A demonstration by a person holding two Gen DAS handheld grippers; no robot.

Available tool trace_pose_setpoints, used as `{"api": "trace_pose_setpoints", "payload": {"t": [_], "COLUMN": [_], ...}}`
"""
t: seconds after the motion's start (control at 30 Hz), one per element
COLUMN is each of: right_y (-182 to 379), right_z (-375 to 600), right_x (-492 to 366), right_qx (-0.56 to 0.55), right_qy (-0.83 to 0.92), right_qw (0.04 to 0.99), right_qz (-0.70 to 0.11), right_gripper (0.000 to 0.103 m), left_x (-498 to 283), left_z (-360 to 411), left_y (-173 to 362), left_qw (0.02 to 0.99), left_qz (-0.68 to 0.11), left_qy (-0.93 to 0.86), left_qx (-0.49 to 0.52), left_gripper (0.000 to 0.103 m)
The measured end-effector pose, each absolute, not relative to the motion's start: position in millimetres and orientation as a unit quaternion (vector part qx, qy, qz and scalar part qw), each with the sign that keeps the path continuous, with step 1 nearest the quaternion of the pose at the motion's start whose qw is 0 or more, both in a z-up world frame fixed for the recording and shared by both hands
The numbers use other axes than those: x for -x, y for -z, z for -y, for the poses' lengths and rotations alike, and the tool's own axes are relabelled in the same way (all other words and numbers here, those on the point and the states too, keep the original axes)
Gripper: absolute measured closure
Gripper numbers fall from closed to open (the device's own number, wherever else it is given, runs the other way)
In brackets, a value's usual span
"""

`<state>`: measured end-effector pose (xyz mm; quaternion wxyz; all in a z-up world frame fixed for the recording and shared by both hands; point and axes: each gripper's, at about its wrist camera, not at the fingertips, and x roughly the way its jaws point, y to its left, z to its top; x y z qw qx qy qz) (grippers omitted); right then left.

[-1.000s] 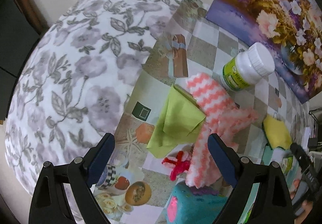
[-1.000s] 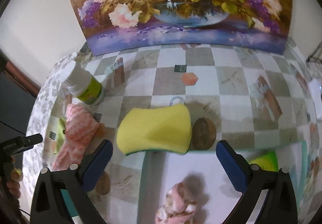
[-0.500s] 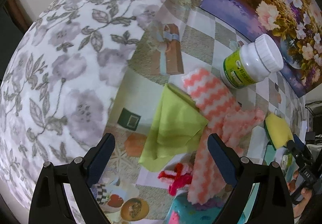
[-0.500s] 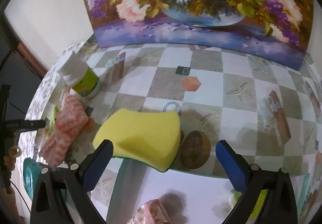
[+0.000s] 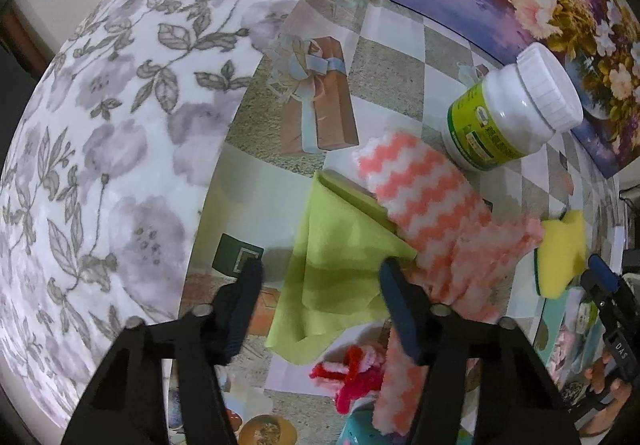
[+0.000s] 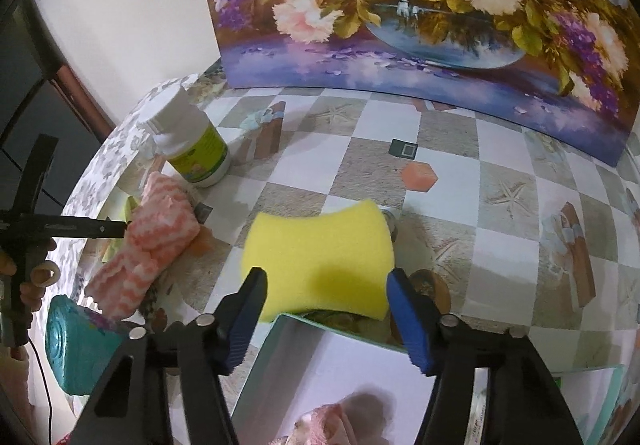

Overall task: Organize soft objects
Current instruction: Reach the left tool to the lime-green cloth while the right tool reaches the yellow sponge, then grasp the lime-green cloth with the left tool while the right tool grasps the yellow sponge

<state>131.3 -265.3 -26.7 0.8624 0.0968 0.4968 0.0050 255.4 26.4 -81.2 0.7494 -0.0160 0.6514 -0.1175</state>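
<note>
Left wrist view: looked down on the left gripper (image 5: 322, 277) over the green cloth (image 5: 340, 265) at the near left of the worktop (image 5: 400, 57). Jaws just closing in, cloth between them, right pad at the cloth's edge, left pad not touching yet, so still spread. Cloth lay flat, tucked partly under the pink zigzag towel (image 5: 424, 205), with a white bottle (image 5: 504, 117) just beyond.

Right wrist view: showed the right gripper (image 6: 326, 293) at the yellow sponge (image 6: 320, 249). Jaws just closing too, and looked pressed on both near corners of the sponge. Sponge sat by the far edge of a white box (image 6: 320, 357).

Step in hand, most likely: picking up two soft things at once. Next, probably: squeeze the cloth, pull it out gently from under the towel, lift the sponge and drop it in the box.

Seen only from the right: the open box and something pink and soft inside. Seen only from the left: the cloth's tucked corner and a red fuzzy toy (image 5: 352, 369).
</note>
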Motion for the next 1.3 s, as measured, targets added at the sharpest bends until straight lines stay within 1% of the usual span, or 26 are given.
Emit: {"api": "trace_pose_setpoints", "payload": {"t": [0.1, 0.13, 0.27, 0.3, 0.4, 0.63, 0.77, 0.87, 1.03, 1.3], "right_y": [28, 29, 30, 29, 25, 32, 32, 39, 49, 48], "right_z": [261, 260, 260, 261, 271, 292, 308, 313, 308, 273], "right_x": [-132, -132, -132, -131, -130, -133, -133, -137, -146, -158], "right_qx": [-0.089, -0.085, -0.079, -0.077, -0.085, -0.104, -0.139, -0.162, -0.198, -0.192], "right_qy": [-0.012, -0.013, -0.012, -0.01, 0.001, 0.042, 0.059, 0.058, 0.038, -0.002], "right_qw": [0.86, 0.859, 0.859, 0.86, 0.861, 0.847, 0.843, 0.83, 0.818, 0.814], "right_qz": [-0.502, -0.504, -0.506, -0.505, -0.501, -0.52, -0.517, -0.53, -0.539, -0.548], "right_gripper": [0.042, 0.042, 0.042, 0.042, 0.042, 0.042, 0.042, 0.042, 0.042, 0.042], "left_x": [-254, -253, -251, -252, -254, -250, -250, -249, -246, -246], "left_z": [-28, -27, -26, -26, -30, -36, -42, -46, -49, -56], "left_y": [82, 82, 88, 88, 90, 92, 89, 85, 81, 77], "left_qw": [0.75, 0.751, 0.757, 0.757, 0.76, 0.762, 0.762, 0.762, 0.765, 0.766], "left_qz": [-0.651, -0.65, -0.646, -0.646, -0.645, -0.642, -0.641, -0.641, -0.638, -0.636], "left_qy": [0.114, 0.112, 0.097, 0.093, 0.085, 0.086, 0.091, 0.09, 0.088, 0.084], "left_qx": [0.017, 0.016, -0.006, -0.008, -0.005, -0.001, 0.005, 0.009, 0.013, 0.02], "left_gripper": [0.054, 0.06, 0.075, 0.082, 0.091, 0.092, 0.093, 0.094, 0.094, 0.094]}}
